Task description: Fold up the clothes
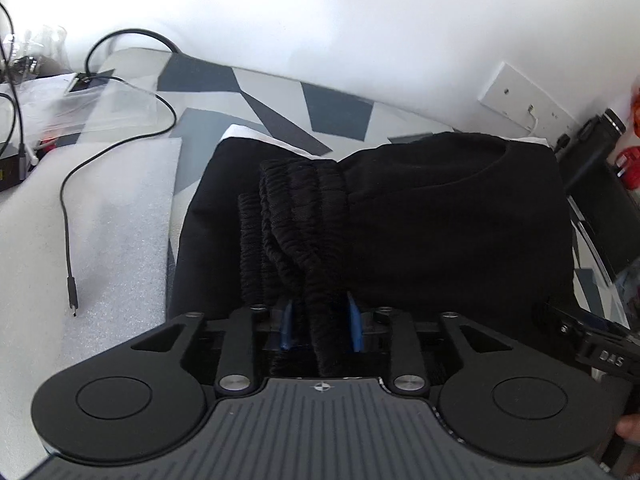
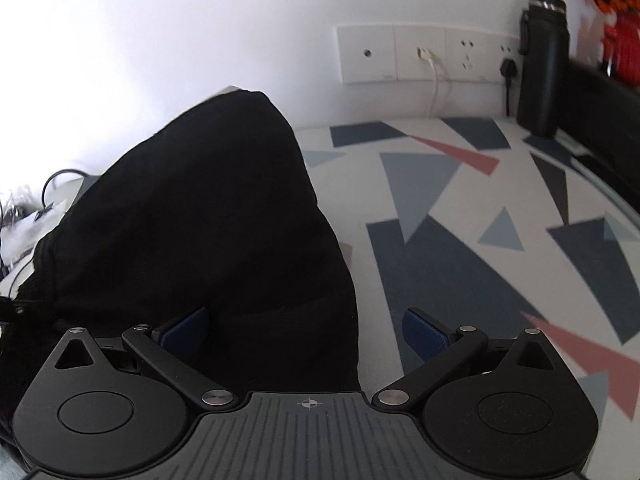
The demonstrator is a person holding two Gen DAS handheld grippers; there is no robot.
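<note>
Mid-fold: left claw [image 1: 320,326] clamped on black garment's [image 1: 400,216] elastic waistband [image 1: 296,200], right claw [image 2: 306,332] spread wide beside the cloth, garment bunched on the surface [image 2: 460,248], flattening left.

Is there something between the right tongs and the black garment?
Nothing visible. The open right tongs already straddle the black garment's edge; the left tongs are shut on its waistband.

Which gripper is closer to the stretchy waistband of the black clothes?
Left. The left gripper has its fingers closed on the waistband. The right gripper is open at the plain edge of the black clothes, off to the side.
</note>
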